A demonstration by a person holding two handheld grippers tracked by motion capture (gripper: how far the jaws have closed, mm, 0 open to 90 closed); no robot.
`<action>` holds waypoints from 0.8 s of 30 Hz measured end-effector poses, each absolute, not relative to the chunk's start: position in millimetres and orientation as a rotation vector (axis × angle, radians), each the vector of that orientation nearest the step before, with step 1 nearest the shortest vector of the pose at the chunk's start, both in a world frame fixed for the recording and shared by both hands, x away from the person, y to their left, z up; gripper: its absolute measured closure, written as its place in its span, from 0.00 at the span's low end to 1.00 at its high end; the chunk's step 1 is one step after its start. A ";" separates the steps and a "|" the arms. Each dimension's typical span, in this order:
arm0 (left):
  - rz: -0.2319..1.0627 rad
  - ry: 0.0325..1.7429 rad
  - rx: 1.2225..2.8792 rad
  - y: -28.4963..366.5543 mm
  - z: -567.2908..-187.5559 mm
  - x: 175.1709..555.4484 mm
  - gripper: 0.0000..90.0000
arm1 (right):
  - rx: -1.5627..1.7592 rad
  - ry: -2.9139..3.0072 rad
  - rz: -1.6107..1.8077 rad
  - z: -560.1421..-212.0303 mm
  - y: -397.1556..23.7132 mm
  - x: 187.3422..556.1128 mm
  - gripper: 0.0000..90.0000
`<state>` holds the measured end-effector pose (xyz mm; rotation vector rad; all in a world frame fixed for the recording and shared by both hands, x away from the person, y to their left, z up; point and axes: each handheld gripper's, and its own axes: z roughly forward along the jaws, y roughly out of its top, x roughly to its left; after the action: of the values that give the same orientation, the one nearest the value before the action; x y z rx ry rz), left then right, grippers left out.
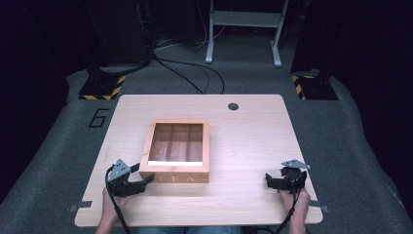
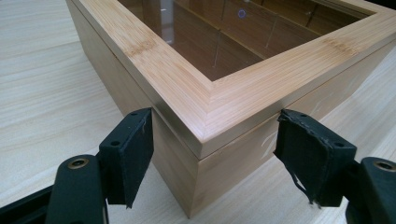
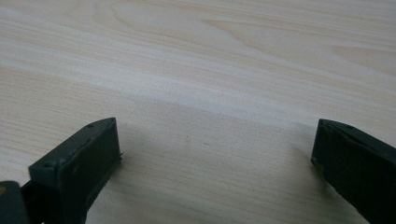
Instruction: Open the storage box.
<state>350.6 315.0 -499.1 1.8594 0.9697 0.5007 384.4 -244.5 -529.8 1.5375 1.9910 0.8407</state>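
Tea box (image 1: 177, 152), bamboo, glass-window lid down, sits mid-worktop (image 1: 253, 146), slightly left of centre, "TEA" face toward the person. Left tongs (image 1: 141, 184) at the box's near-left corner; in the left gripper view that corner (image 2: 201, 140) stands between the two pads (image 2: 133, 154), both apart from the wood, lid seam level with them. So: straddling, not clamped, nothing held. Right tongs (image 1: 269, 179) rest well apart from the box on bare worktop, jaws wide, nothing between them. Step in hand, by judgement: approach for a corner grip, likely to open the lid or steady the box. Next move calls for closing onto the corner or catching the lid edge above the seam, avoiding pad slip off the angled corner. Right side probably needed nearer to brace.
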 end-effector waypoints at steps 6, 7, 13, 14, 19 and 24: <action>0.505 0.978 1.849 313.7 -499.3 349.6 0.31 | 1.537 1.991 0.841 -529.8 -244.4 384.4 0.01; 0.503 0.978 1.855 313.8 -499.0 349.2 0.31 | 1.538 1.991 0.841 -529.8 -244.5 384.4 0.01; 0.521 0.971 1.849 313.3 -499.1 348.9 0.31 | 1.538 1.992 0.843 -529.8 -244.6 384.5 0.01; 0.526 0.969 1.855 313.3 -498.9 348.6 0.31 | 1.539 1.993 0.845 -529.8 -244.8 384.5 0.01; 0.528 0.969 1.851 313.1 -498.8 348.4 0.31 | 1.538 1.992 0.846 -529.8 -244.8 384.5 0.01; 0.544 0.973 1.841 311.8 -498.9 347.1 0.32 | 1.539 1.993 0.846 -529.7 -244.8 384.5 0.01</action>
<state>347.1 311.8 -498.9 1.8407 0.9726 0.5436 384.5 -244.8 -529.7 1.5386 1.9930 0.8459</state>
